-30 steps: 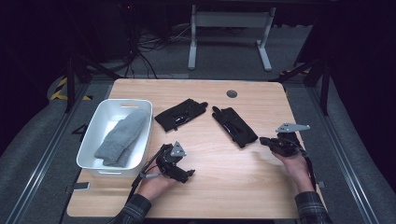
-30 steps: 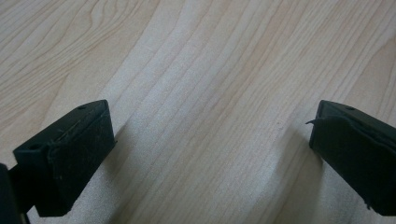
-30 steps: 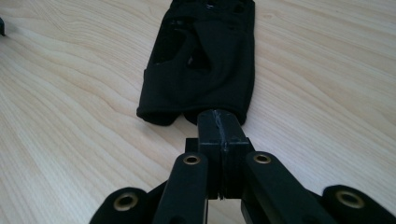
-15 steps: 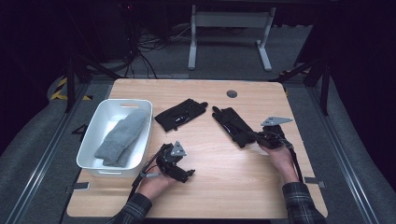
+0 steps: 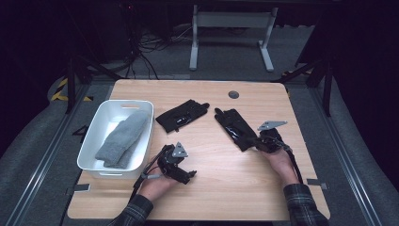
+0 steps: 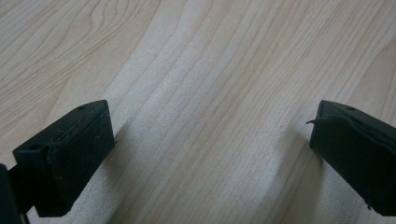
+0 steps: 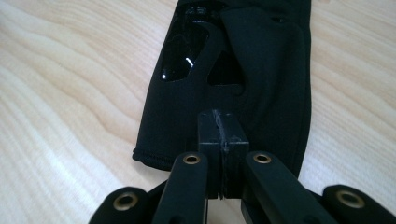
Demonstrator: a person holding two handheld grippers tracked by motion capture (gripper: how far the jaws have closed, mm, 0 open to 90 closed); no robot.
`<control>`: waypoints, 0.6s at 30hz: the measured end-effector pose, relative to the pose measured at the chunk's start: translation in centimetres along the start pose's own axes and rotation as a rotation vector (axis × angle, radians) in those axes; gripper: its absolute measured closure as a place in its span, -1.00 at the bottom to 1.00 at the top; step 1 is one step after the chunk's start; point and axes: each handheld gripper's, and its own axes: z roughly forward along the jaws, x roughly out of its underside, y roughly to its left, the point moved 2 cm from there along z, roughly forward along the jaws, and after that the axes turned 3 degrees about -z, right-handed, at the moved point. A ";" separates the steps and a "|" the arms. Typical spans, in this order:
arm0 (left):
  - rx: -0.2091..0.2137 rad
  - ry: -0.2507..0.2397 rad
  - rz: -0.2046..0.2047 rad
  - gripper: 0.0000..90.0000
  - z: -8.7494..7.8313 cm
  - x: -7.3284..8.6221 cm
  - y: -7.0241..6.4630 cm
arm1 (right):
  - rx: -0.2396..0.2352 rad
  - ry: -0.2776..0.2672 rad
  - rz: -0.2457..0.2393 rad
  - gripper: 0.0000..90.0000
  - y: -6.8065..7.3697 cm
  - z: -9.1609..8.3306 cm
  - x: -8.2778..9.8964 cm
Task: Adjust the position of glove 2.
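The left hand (image 5: 157, 181) rests low on the near side, holding the black two-jaw left gripper (image 5: 188, 175) level, its jaws standing wide apart with nothing between them. The right hand (image 5: 281, 160) extends forward, holding the black right gripper (image 5: 256, 141) with its jaws pressed fully together, pad against pad (image 7: 223, 133).

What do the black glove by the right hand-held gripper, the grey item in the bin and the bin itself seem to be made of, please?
Black glove: probably a smooth matte stretch fabric with a stitched cuff hem, plus a glossy, light-catching patch, perhaps rubber or plastic.
Grey item: soft, fuzzy, likely knitted wool or fleece.
Bin: white, smooth, rigid, seemingly moulded plastic.
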 end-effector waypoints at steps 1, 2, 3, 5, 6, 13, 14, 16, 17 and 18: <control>0.000 0.000 0.000 -1.00 0.0 0.0 0.0 | -0.003 0.004 -0.005 1.00 0.1 -0.1 0.1; 0.000 -0.001 -0.001 -1.00 0.0 0.0 0.0 | -0.003 0.009 -0.011 1.00 0.3 -0.3 0.2; 0.000 -0.001 0.000 -0.99 0.0 0.0 0.0 | -0.005 0.013 -0.013 1.00 0.4 -0.5 0.4; -0.002 0.000 -0.001 -0.99 0.0 0.0 0.0 | -0.013 0.019 -0.018 1.00 0.7 -0.9 0.8; -0.001 -0.001 -0.002 -0.99 0.0 0.0 0.0 | -0.014 0.022 -0.016 1.00 0.9 -1.1 0.9; -0.003 0.002 -0.006 -0.99 0.0 0.0 0.0 | -0.043 0.034 -0.035 1.00 1.9 -2.3 2.0; -0.003 0.002 -0.006 -0.99 0.0 0.0 0.0 | -0.048 0.036 -0.036 1.00 2.1 -2.5 2.2; -0.003 0.003 -0.006 -0.99 0.0 0.0 0.0 | -0.054 0.038 -0.038 1.00 2.5 -2.8 2.6; -0.003 0.001 -0.004 -0.99 0.0 0.0 0.0 | -0.062 0.037 -0.039 1.00 2.8 -3.0 2.8; -0.003 0.001 -0.004 -0.99 0.0 0.0 0.0 | -0.068 0.037 -0.043 1.00 3.0 -3.2 3.0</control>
